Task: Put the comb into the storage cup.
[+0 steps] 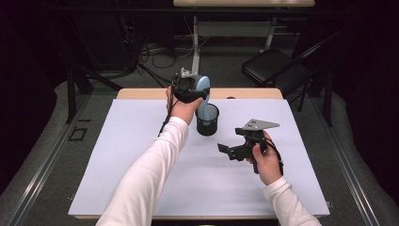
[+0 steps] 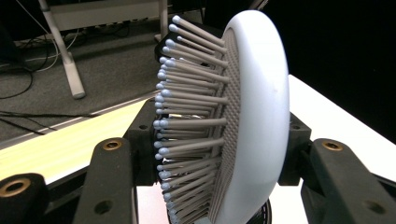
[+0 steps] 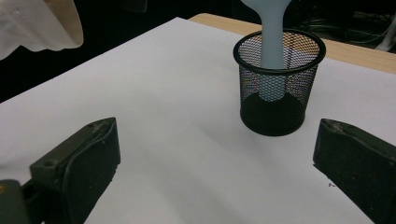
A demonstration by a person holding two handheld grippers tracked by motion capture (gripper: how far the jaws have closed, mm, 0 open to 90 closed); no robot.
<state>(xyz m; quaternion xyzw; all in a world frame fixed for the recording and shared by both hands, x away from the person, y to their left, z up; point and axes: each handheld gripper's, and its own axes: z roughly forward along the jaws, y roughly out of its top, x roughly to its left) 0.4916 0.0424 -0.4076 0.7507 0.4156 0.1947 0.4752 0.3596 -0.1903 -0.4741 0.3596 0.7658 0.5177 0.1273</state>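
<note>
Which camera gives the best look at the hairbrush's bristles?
The left gripper view: the hairbrush is close up, side on, each tipped bristle plain, clamped between the left gripper fingers. The high view shows a small pale blue brush above the cup. The right gripper view shows its handle standing in the cup.

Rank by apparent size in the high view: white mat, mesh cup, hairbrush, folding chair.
1. white mat
2. folding chair, though it sits farther back
3. mesh cup and hairbrush: look alike, brush partly hidden.

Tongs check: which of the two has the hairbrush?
The left tongs, above the mesh cup, are shut on the light-blue hairbrush head. The right tongs sit open and empty near the table.
</note>
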